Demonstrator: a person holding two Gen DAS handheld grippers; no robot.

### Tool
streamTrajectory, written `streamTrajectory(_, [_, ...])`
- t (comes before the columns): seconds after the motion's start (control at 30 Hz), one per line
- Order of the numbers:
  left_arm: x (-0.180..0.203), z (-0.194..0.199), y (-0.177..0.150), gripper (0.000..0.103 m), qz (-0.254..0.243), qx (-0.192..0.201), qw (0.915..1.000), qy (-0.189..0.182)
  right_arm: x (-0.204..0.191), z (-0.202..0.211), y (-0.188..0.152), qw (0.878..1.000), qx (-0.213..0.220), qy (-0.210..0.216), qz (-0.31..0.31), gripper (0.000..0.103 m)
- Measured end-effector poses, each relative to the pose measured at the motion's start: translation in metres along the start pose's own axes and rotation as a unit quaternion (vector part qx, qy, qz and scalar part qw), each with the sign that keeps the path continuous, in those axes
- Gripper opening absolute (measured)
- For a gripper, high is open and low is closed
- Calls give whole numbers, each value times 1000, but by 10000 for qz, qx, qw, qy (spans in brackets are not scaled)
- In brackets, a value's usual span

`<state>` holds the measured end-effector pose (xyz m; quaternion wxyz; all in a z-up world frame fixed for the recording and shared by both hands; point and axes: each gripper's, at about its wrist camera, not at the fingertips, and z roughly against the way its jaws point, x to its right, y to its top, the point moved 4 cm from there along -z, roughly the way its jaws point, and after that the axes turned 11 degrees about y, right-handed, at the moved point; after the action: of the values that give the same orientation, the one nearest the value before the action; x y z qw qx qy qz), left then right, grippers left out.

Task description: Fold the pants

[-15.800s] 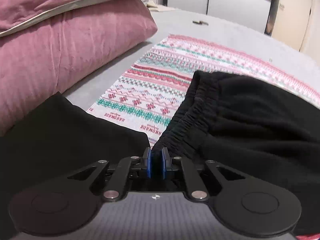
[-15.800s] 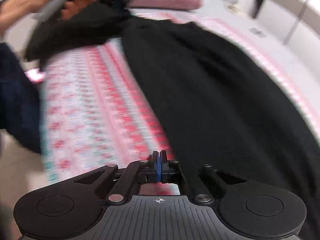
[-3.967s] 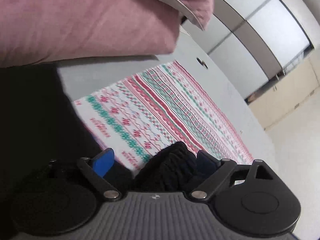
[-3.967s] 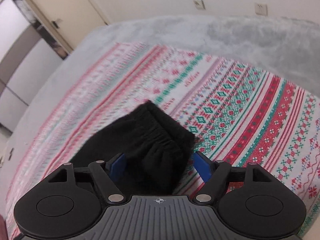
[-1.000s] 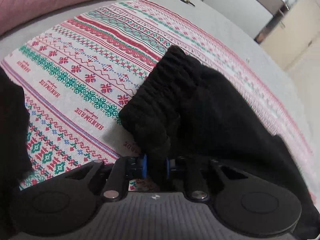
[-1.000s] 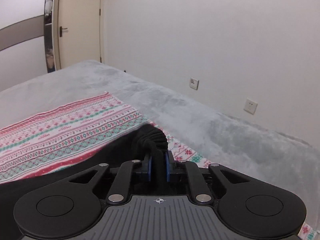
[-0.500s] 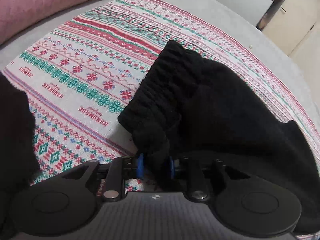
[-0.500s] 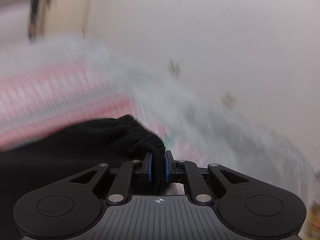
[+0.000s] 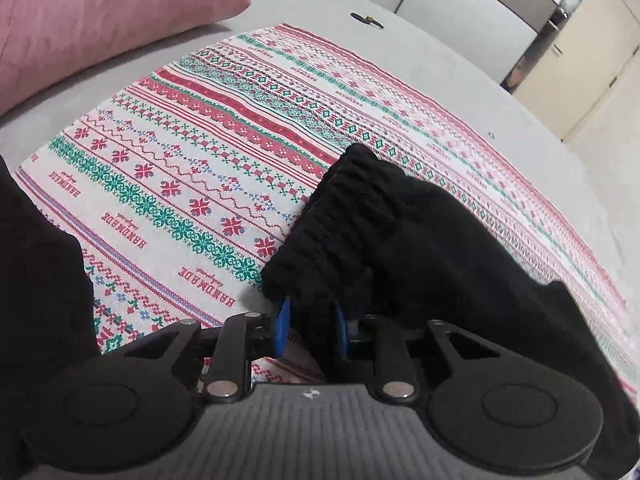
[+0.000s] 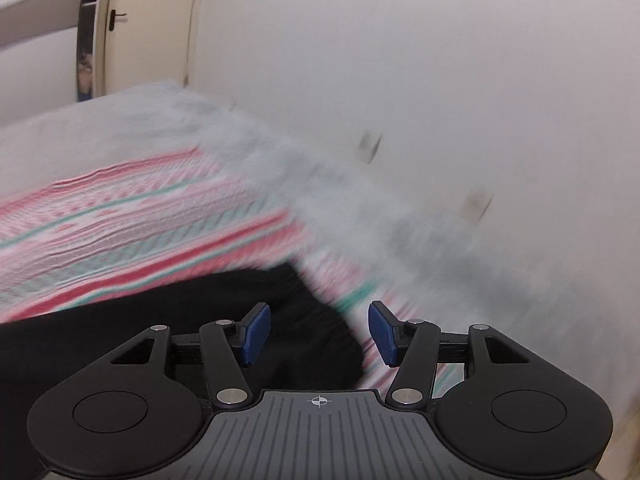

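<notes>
The black pants point(image 9: 420, 240) lie on a patterned red, green and white cloth point(image 9: 208, 136) on the bed. Their ribbed elastic band point(image 9: 328, 236) bunches just in front of my left gripper point(image 9: 310, 330), whose blue pads stand partly apart with the band's corner between them. In the right wrist view, which is blurred, the pants point(image 10: 240, 320) lie below my right gripper point(image 10: 318, 334), which is open wide with nothing held between its pads.
A pink pillow point(image 9: 92, 16) lies at the back left on the grey bedcover point(image 9: 460, 64). More black fabric point(image 9: 36, 288) fills the left edge. A white wall with sockets point(image 10: 400, 80) and a door point(image 10: 132, 28) stand beyond the bed.
Both grippers were shut on the pants' band a second ago. The right gripper has opened wide and let go. The left gripper's pads have spread apart around the band.
</notes>
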<state>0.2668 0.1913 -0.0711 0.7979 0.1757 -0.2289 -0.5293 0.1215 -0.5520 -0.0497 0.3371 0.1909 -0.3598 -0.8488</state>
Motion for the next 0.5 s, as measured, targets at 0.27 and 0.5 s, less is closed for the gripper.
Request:
streamTrajectory(0.27, [1, -1, -1, 52, -47, 77, 10000, 33, 68, 7, -4, 9803, 2, 801, -1803, 52])
streamTrajectory(0.5, [5, -1, -4, 52, -183, 221, 9994, 188, 54, -27, -10, 9910, -340, 857, -969, 8])
